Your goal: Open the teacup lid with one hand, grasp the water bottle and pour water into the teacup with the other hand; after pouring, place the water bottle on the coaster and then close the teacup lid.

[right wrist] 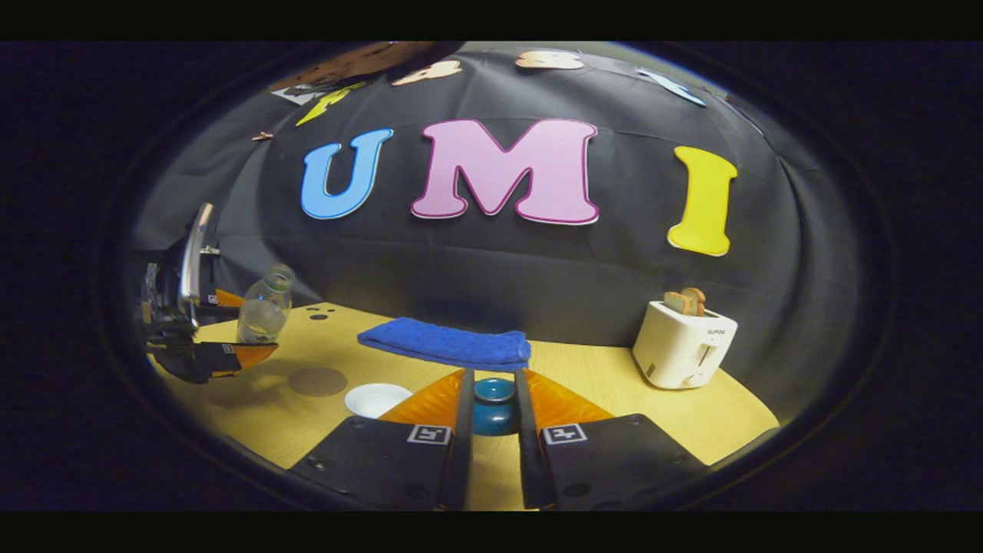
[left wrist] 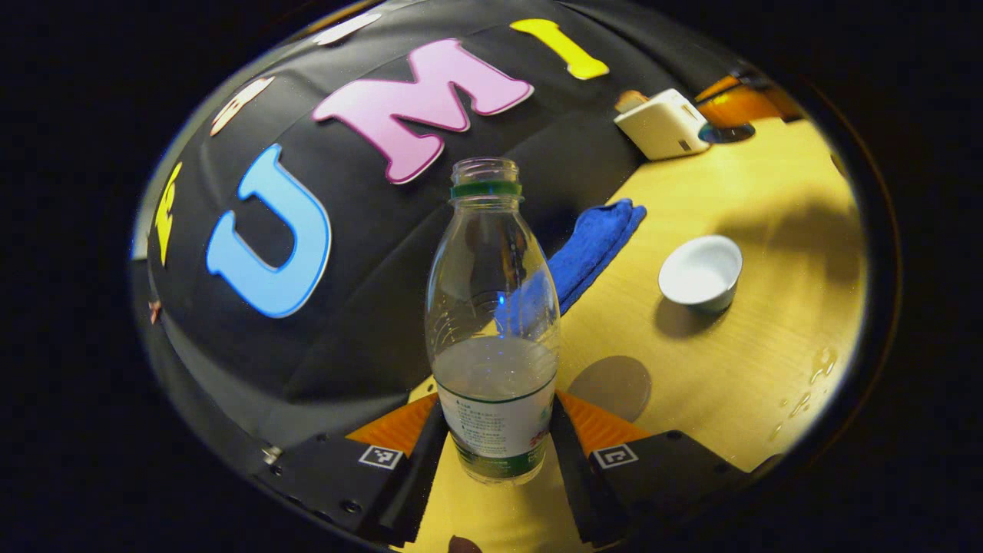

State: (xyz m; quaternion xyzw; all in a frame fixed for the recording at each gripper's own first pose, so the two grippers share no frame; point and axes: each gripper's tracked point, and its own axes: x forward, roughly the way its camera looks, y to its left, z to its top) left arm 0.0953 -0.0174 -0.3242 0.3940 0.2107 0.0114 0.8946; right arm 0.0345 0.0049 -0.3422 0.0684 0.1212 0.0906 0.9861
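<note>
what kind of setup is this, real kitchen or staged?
Looks staged: a recording booth dressed as a kitchen corner. A black cloth wall backs a wooden table holding a toaster with bread, a folded blue towel and a water bottle.

Off-task items on your pale wooden tabletop (right wrist: 614, 376)

You have a folded blue cloth towel (right wrist: 449, 343) lying flat along the back edge, against the black cloth wall (right wrist: 491, 261). Well to its right stands a white boxy plastic toaster (right wrist: 682, 343), upright, with two slices of browned toast (right wrist: 686, 300) poking from its slots. In the left gripper view you can see a few clear water droplets (left wrist: 814, 376) spilled on the wood.
</note>
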